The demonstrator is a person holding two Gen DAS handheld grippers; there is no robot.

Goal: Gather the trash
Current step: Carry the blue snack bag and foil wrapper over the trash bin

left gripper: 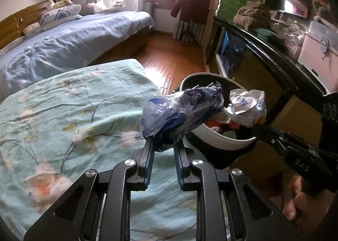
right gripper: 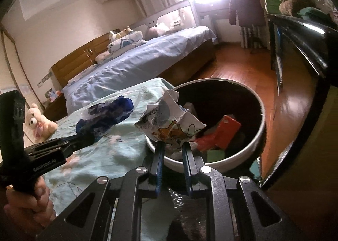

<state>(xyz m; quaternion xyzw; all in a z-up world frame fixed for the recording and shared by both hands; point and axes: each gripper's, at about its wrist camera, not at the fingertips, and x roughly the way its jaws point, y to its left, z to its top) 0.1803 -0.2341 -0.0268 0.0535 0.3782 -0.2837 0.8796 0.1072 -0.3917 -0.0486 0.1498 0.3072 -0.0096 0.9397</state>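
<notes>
My left gripper [left gripper: 163, 146] is shut on a crumpled blue plastic wrapper [left gripper: 181, 114], held over the edge of the green floral bedspread [left gripper: 63, 114] beside the trash bin [left gripper: 221, 141]. It also shows in the right wrist view [right gripper: 86, 135], with the blue wrapper [right gripper: 107, 116]. My right gripper [right gripper: 172, 146] is shut on a crumpled white printed paper wrapper [right gripper: 169, 122], held over the near rim of the round white bin [right gripper: 259, 127]. In the left wrist view this paper [left gripper: 247, 106] hangs above the bin. The bin holds red and green trash [right gripper: 221, 133].
A black glossy table [left gripper: 274, 51] with boxes and clutter runs along the right. A blue bed [left gripper: 74, 40] lies behind, with wooden floor [left gripper: 169, 55] between. A teddy bear [right gripper: 40, 122] sits at the left of the bedspread.
</notes>
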